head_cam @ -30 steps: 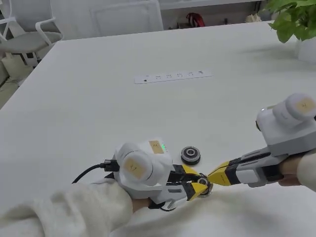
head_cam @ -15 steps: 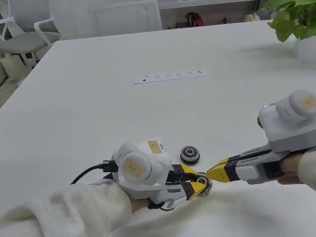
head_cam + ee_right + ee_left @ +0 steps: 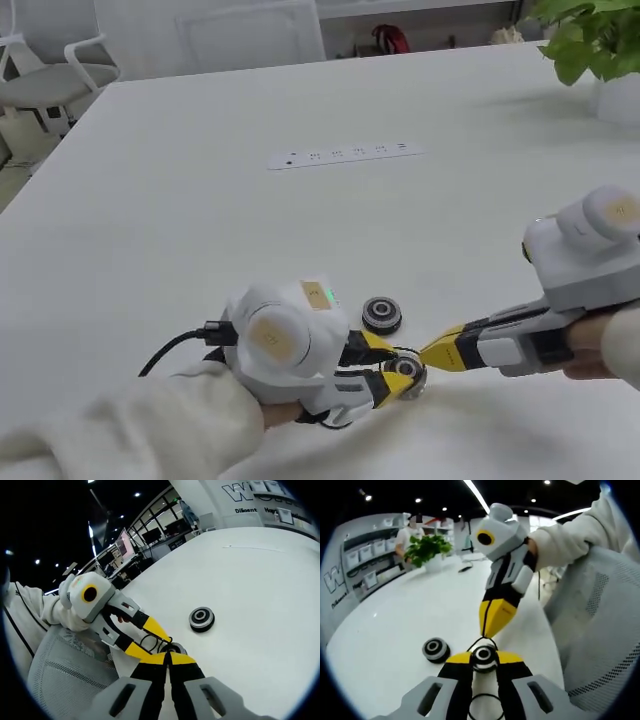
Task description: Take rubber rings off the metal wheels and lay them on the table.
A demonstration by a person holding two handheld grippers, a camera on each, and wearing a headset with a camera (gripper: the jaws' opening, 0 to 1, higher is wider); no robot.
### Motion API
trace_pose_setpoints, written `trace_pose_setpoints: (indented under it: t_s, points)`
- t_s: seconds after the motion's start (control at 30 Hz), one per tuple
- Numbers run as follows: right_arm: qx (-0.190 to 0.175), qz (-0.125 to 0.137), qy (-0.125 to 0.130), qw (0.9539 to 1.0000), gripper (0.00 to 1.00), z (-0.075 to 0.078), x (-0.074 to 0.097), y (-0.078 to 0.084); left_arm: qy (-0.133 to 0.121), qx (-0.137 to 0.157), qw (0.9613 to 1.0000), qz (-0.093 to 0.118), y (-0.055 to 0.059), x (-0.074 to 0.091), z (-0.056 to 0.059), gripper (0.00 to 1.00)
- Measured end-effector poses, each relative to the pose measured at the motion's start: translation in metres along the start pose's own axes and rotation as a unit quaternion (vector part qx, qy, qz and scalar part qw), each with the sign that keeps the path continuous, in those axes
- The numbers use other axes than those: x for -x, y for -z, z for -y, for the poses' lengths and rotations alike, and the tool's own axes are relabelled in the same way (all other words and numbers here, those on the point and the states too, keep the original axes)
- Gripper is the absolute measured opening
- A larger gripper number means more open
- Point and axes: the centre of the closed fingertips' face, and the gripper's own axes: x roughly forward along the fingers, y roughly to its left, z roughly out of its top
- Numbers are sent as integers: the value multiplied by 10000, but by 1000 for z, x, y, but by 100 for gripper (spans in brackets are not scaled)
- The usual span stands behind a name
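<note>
Nothing of note has moved since one second ago: both claws stay locked together at the same wheel. The slight shift of the whole head view is camera motion.

1. Left gripper (image 3: 396,369): I read its jaws as set narrow and clamped on a metal wheel (image 3: 484,656). The wheel sits between the yellow tips, one tip on each side of it. A person's sleeve (image 3: 120,432) covers the arm behind this claw, and a black cable (image 3: 176,347) trails from the rear of its housing.

2. Second wheel (image 3: 382,314): this one lies flat on the white table (image 3: 300,230), just beyond the left claw's tips and apart from them. Neither claw touches it. In the right gripper view it lies ahead of the claw's tips, to the right.

3. Rubber ring (image 3: 474,643): it is partly off the clamped wheel. In the left gripper view it shows as thin black strands that rise from the wheel's rim to the tip of the opposing claw.

4. Right gripper (image 3: 430,357): its jaws are pressed together on the ring. Its tips point at the left claw's tips and stand just beside the clamped wheel.
</note>
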Motion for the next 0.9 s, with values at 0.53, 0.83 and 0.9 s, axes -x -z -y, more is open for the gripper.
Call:
trace_pose_setpoints:
  t_s: [0.53, 0.83, 0.9]
  points:
    - [-119, 167, 64, 9998, 0, 3, 6, -7, -209, -285, 9992, 166, -24, 31, -16, 33]
    - [-174, 302, 85, 9994, 0, 4, 10, -14, -390, -268, 9988, 98, -24, 51, -30, 41]
    - [-174, 326, 81, 9993, 0, 4, 10, -15, -397, -195, 9989, 121, -26, 54, -32, 44]
